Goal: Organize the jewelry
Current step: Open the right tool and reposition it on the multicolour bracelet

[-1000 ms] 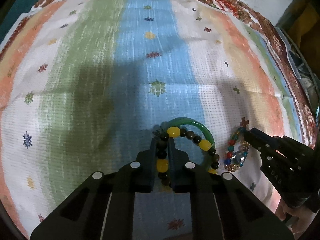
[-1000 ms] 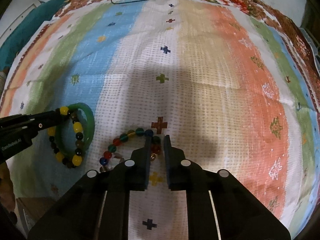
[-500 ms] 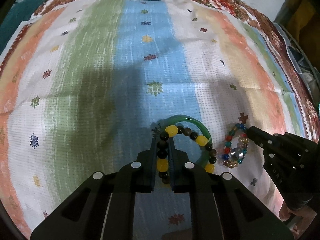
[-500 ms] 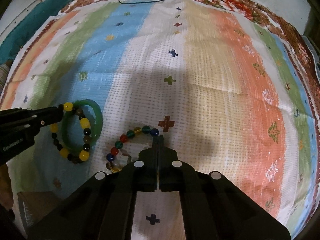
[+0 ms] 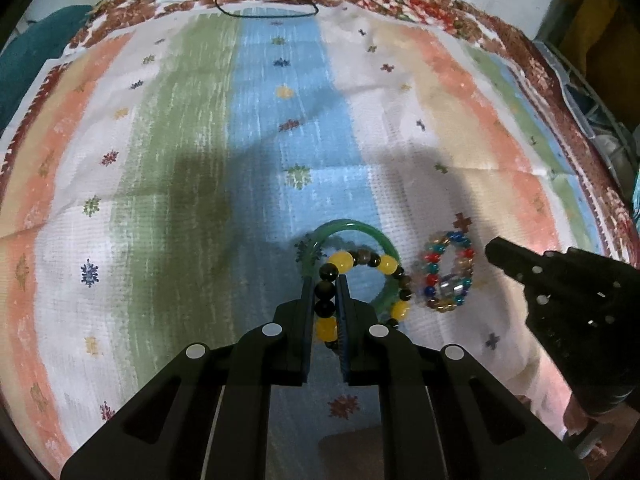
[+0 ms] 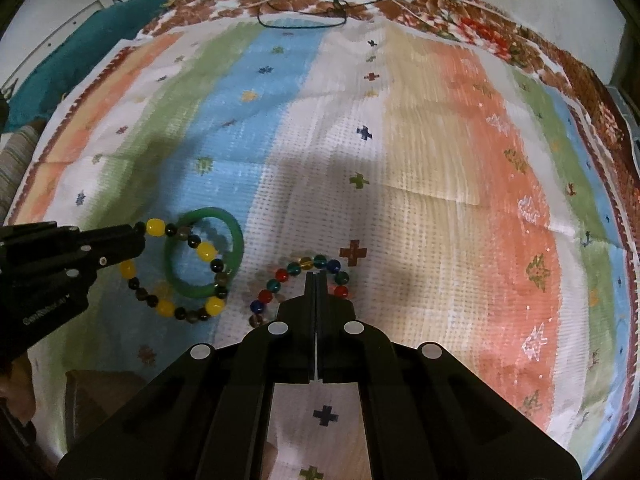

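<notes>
My left gripper (image 5: 325, 280) is shut on a bracelet of yellow and dark beads (image 5: 386, 265), with several beads pinched between its pads. The gripped end is raised slightly, and the rest of the bracelet (image 6: 206, 250) drapes across a green bangle (image 5: 352, 226) lying flat on the striped cloth (image 5: 200, 160). Just right of the bangle lies a bracelet of red, blue and clear beads (image 5: 432, 258). My right gripper (image 6: 316, 276) is shut, its tips just behind that bracelet's far arc (image 6: 306, 263). No bead shows between its pads.
A black cord necklace (image 5: 272, 14) lies at the cloth's far edge. Teal fabric (image 6: 80, 40) sits beyond the far left corner. A brown box (image 6: 100, 396) stands at the near edge under the left gripper. Clutter lines the right side (image 5: 600, 120).
The right jaws, open around a coloured bead a second ago, have closed fully. Both grippers have risen a little, and the left one has lifted its end of the yellow bracelet.
</notes>
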`<state>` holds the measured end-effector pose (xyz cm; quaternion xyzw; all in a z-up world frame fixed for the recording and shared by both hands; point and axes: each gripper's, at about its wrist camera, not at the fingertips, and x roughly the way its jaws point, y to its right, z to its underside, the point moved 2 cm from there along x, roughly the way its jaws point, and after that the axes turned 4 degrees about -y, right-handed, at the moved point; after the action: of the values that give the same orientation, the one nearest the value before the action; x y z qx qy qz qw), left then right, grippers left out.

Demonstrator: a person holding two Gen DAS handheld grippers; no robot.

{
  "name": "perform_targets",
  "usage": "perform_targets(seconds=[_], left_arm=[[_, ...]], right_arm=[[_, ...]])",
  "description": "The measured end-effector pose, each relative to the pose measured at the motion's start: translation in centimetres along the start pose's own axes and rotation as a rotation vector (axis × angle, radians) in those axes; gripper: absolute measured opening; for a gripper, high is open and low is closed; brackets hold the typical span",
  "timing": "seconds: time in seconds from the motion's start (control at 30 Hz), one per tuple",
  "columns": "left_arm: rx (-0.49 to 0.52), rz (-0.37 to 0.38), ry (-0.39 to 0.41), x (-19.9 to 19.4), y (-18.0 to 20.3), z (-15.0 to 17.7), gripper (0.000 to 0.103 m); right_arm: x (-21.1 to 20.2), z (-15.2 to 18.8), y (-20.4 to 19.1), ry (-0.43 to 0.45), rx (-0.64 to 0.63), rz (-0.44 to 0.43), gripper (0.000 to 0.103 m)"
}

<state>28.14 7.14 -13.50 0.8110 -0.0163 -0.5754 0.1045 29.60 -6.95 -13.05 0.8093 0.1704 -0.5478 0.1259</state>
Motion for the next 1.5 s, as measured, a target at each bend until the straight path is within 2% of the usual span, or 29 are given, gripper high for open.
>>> perform_targets(seconds=[0.2, 0.8, 0.87, 0.9, 0.93, 1.17, 1.27, 1.5], left_arm=[[0.004, 0.007, 0.006, -0.5, 0.6, 0.4, 0.010], [0.026, -0.019, -0.017, 0.6, 0.1, 0.5, 0.010], [0.029, -0.020, -0.021, 0.9, 0.0, 0.4, 0.010], [0.030, -0.023, -0.024, 1.0, -0.1, 0.5, 0.010], [0.033, -0.028, -0.028, 1.2, -0.1, 0.5, 0.010], [0.038, -0.039, -0.037, 1.9, -0.3, 0.5, 0.010], [0.037, -0.044, -0.036, 2.0, -0.3, 0.5, 0.020], [0.040, -0.051, -0.051, 2.9, -0.6, 0.3, 0.029]], right_arm=[[0.0, 0.1, 1.0, -0.002, 0.036, 0.023, 0.001], [2.7, -0.1, 2.4, -0.080, 0.095, 0.021, 0.001], [2.8, -0.1, 2.5, -0.080, 0.098, 0.020, 0.010], [2.8, -0.1, 2.5, -0.078, 0.099, 0.017, 0.031], [2.7, -0.1, 2.5, -0.071, 0.099, 0.013, 0.038], [3.1, -0.2, 2.0, -0.078, 0.083, 0.010, 0.038], [3.4, -0.1, 1.9, -0.083, 0.084, 0.012, 0.038], [4.0, -0.1, 1.8, -0.089, 0.083, 0.014, 0.038]])
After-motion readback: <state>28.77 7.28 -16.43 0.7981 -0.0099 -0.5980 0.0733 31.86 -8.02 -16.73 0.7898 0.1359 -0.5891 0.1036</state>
